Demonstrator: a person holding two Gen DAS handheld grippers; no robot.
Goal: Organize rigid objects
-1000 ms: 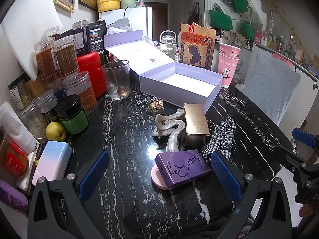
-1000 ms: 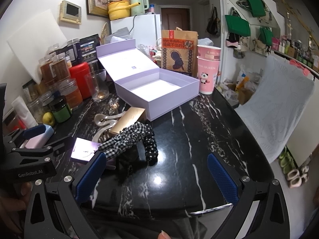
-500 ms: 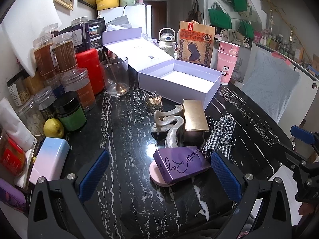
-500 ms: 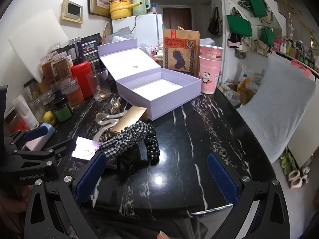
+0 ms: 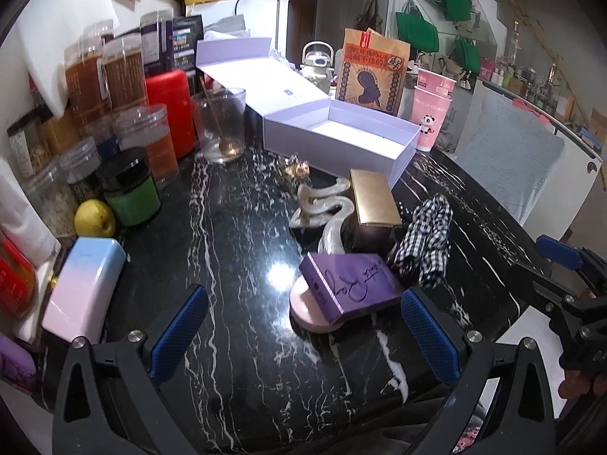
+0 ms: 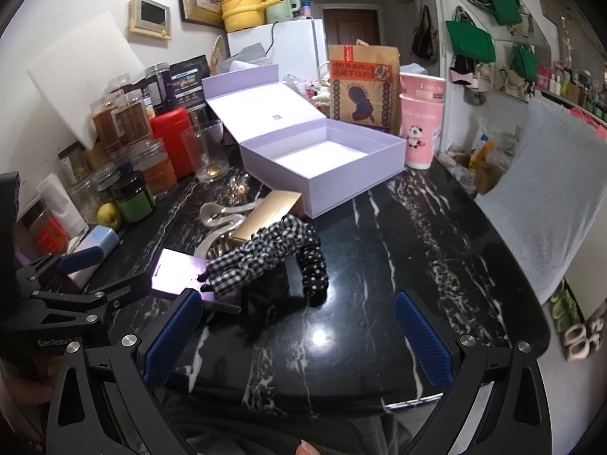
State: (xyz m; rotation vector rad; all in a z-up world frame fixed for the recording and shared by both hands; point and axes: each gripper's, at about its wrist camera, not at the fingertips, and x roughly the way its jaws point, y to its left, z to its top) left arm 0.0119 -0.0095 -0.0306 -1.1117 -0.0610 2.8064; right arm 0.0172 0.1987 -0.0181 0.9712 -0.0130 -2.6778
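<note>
Both views crept nearer pile. Your left tool [image 5: 299,335] and right tool [image 6: 297,331]: wide open, empty. Purple box [image 5: 351,280] perched on pink disc [image 5: 303,309], beside gingham scrunchie [image 5: 426,240], on tabletop [image 5: 235,235]; careless grab tips it or snags cloth.

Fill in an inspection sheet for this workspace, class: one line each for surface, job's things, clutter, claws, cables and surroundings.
Surface: black white-veined marble table, glossy.
Job's things: open lilac cardboard box, empty; gold rectangular box; purple script-lettered box resting on a pink oval pad; pearly S-shaped clips; black-and-white gingham scrunchie.
Clutter: clear-lidded jars, red canister, drinking glass, yellow lemon, pink paper cups.
Claws: left claw and right claw both open, holding nothing.
Cables: black cord on the white fridge.
Surroundings: green bags hung on the wall.
</note>
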